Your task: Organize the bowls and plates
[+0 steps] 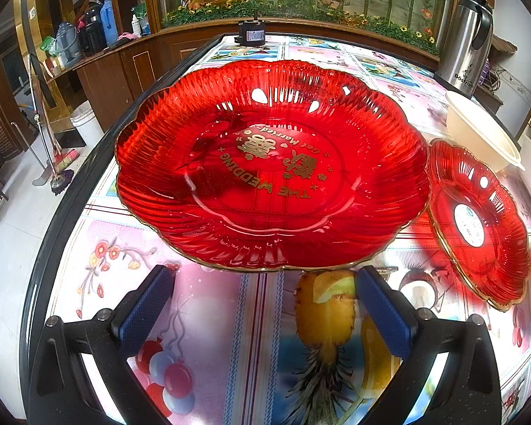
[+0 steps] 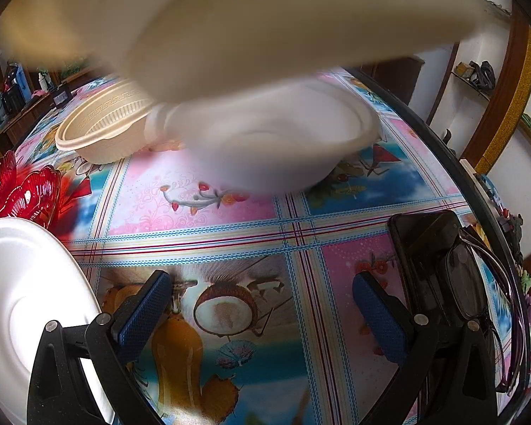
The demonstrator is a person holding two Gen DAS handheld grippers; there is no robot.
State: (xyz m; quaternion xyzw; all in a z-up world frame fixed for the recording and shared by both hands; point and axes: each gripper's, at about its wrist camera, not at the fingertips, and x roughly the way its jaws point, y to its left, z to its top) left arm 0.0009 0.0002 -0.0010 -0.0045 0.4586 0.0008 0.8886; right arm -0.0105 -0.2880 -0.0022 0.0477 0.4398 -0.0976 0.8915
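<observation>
Seen from the left wrist: left gripper (image 1: 265, 304) spread wide, gripping nothing, its blue pads (image 1: 147, 306) low over the fruit-print tablecloth (image 1: 258, 336) and just short of the near rim of the large red plate (image 1: 270, 166). Judged a line-up for a pinch on that rim. Lying flat just beyond the fingers, gold wedding lettering at the centre. To its right, touching or nearly touching, a smaller red plate (image 1: 478, 223) with a white label at its middle, apparently tilted, perhaps propped on something white at the right edge; likely the next piece for stacking with its larger match. Farther right, a cream bowl (image 1: 478, 131) upright on the table, then a steel thermos (image 1: 467, 42) at the far corner and a small black device (image 1: 253, 32) at the far edge.

Seen from the right wrist: right gripper (image 2: 262, 304) likewise fully apart and empty above the cloth. At near left, a white plate (image 2: 28, 283); at near right, a black phone (image 2: 428, 269) with spectacles (image 2: 478, 283) beside it, apparently parked clear of the work. Farther off, a white bowl (image 2: 276, 145), motion-blurred, resting on or just above the table, with a blurred cream object (image 2: 247, 17) hovering over it, too smeared to name. Far left, the cream bowl (image 2: 99, 131), patterned rim up, and the red plates at the left edge. Sorting judged barely begun: like pieces not yet stacked.
</observation>
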